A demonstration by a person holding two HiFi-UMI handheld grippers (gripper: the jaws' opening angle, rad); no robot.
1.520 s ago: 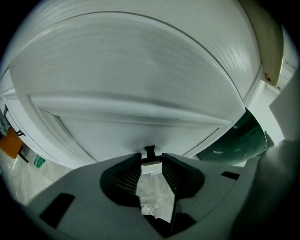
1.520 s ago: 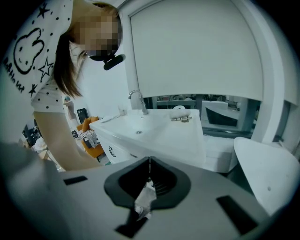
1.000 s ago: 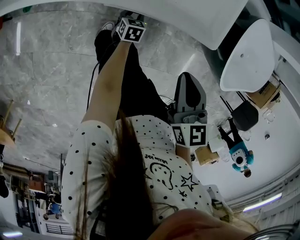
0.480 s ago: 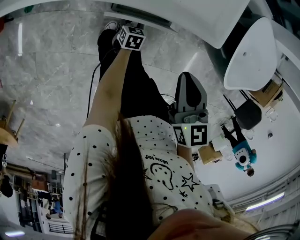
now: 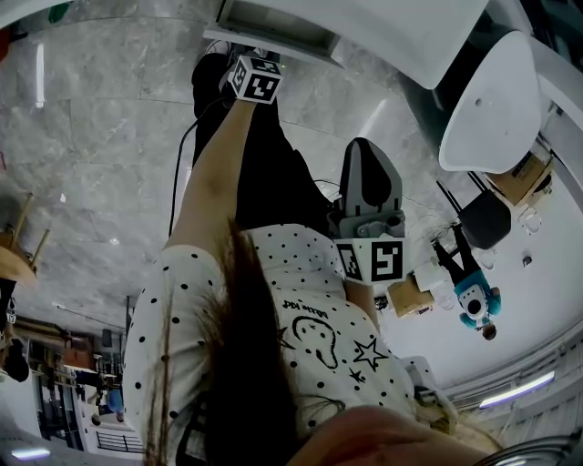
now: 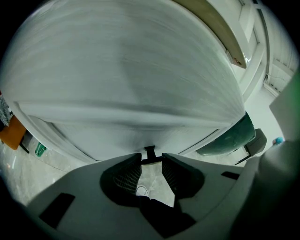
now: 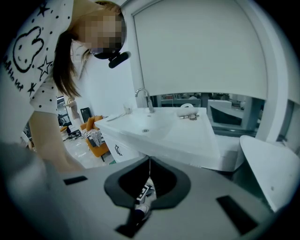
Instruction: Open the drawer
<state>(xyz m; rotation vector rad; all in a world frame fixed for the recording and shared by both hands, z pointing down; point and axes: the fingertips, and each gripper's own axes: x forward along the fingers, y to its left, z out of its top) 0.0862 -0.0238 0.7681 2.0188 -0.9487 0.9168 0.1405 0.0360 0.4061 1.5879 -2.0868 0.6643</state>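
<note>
The white drawer [image 5: 273,25] sticks out from under the white countertop at the top of the head view. Its flat front [image 6: 131,84] fills the left gripper view, with a small black handle [image 6: 150,151] low in the middle. My left gripper [image 6: 151,160] has its jaws closed on that handle's bar; in the head view it [image 5: 246,56] reaches to the drawer at the end of the outstretched arm. My right gripper [image 5: 364,155] hangs beside the person's body, away from the drawer. In its own view the right gripper [image 7: 149,161] is shut with nothing between the jaws.
A white vanity with a sink and faucet [image 7: 143,96] stands ahead in the right gripper view, with another black-handled cabinet front [image 7: 117,150] below it. A white chair [image 5: 492,100], a cardboard box [image 5: 410,296] and a blue toy figure [image 5: 469,300] stand right on the marble floor [image 5: 91,136].
The left gripper has drawn back toward the person with the handle, and more of the drawer box shows from under the countertop. The right gripper has stayed where it was.
</note>
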